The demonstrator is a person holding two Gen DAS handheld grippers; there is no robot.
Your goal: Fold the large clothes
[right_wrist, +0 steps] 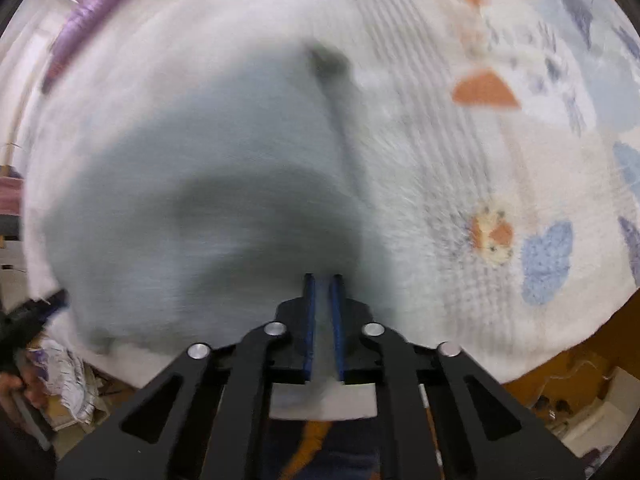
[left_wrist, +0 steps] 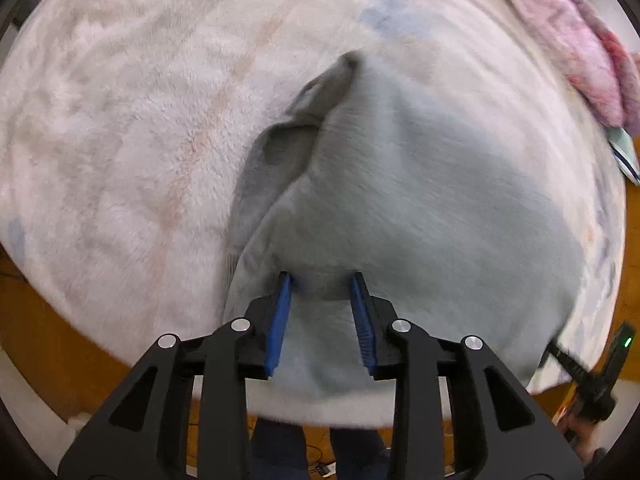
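- Left gripper: seen from its own wrist camera, it points steeply down at the work surface. The two blue pads stand partly apart, with a clear gap between them. Pale cloth lies in that gap, but neither pad presses on it; nothing is clamped.
- Right gripper: in the right wrist view the blue pads are drawn almost together, and a thin fold of pale cloth runs between them from tips to base. The gripper is closed on this fold.
- Grey-blue garment: a large, soft, light grey-blue piece lying on the blanket. In the left wrist view it fills the centre and spreads toward 3 o'clock. A darker, folded-over part runs along its edge toward 11 o'clock of the gripper tips, ending in a small peak near 12 o'clock.
- Same garment in the right wrist view: motion-blurred, occupying the centre and the 9 o'clock side, with a dark spot near 12 o'clock.
- Fleecy blanket: whitish, covering the surface under the garment; the right wrist view shows orange and blue printed shapes on it toward 3 o'clock.
- Pink cloth: bunched at 2 o'clock in the left wrist view, well apart from the garment.
- Other gripper in each view: the right one appears at 4 o'clock in the left wrist view.
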